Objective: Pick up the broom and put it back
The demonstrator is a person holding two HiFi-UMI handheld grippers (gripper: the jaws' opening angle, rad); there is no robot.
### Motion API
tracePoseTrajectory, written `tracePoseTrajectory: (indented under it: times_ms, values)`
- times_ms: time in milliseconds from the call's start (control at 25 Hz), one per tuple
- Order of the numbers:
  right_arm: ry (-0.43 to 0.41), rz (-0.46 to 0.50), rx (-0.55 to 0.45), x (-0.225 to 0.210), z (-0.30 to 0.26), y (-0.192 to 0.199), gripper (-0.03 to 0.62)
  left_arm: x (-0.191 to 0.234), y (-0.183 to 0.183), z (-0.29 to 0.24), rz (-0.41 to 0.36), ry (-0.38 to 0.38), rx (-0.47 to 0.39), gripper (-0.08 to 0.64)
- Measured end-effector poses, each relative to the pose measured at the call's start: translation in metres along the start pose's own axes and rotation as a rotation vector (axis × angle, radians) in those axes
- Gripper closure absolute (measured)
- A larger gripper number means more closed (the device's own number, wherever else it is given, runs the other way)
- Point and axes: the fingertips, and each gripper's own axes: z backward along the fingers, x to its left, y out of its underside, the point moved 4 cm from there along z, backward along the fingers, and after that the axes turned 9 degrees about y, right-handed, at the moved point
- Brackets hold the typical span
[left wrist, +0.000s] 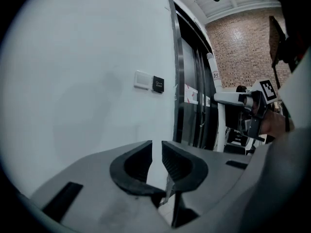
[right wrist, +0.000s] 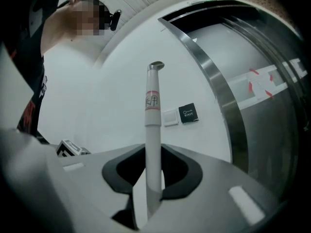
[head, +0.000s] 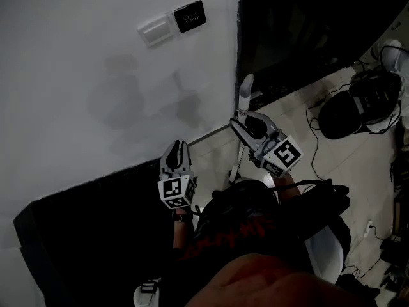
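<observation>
Between the jaws of your right tool: the white broom handle, pinched firmly and standing upright, its capped end well above the tool. Past the tool's tips is a white wall. A pale switch plate and a black exit panel sit just right of the handle, with a metal door frame further right. Your left tool is off to the right tool's left. Its jaws are a narrow gap apart, with nothing between them.
</observation>
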Motion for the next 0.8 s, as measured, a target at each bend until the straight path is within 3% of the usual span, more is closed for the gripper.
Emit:
tracePoseTrajectory:
  times_ms: [200,320,520,640,800]
  values:
    - [-0.007,-0.012,0.012,-0.003,0.000,0.003,0.511,-0.002,0.001,-0.006,0.037,0.018,-0.020,0.503]
    - [-0.010,0.000,0.089,-0.003,-0.003,0.018,0.511,-0.002,0.002,-0.006,0.043,0.014,-0.022,0.500]
    - [0.058,0.069,0.223,-0.031,-0.008,0.090,0.514,-0.009,0.000,-0.012,0.043,0.004,-0.008,0.497]
    - [0.014,0.042,0.343,-0.025,-0.001,0.139,0.512,-0.020,0.009,0.012,0.068,-0.062,0.052,0.495]
    - [-0.005,0.061,0.459,-0.031,-0.025,0.197,0.512,0.000,0.019,0.016,0.091,-0.126,0.088,0.495]
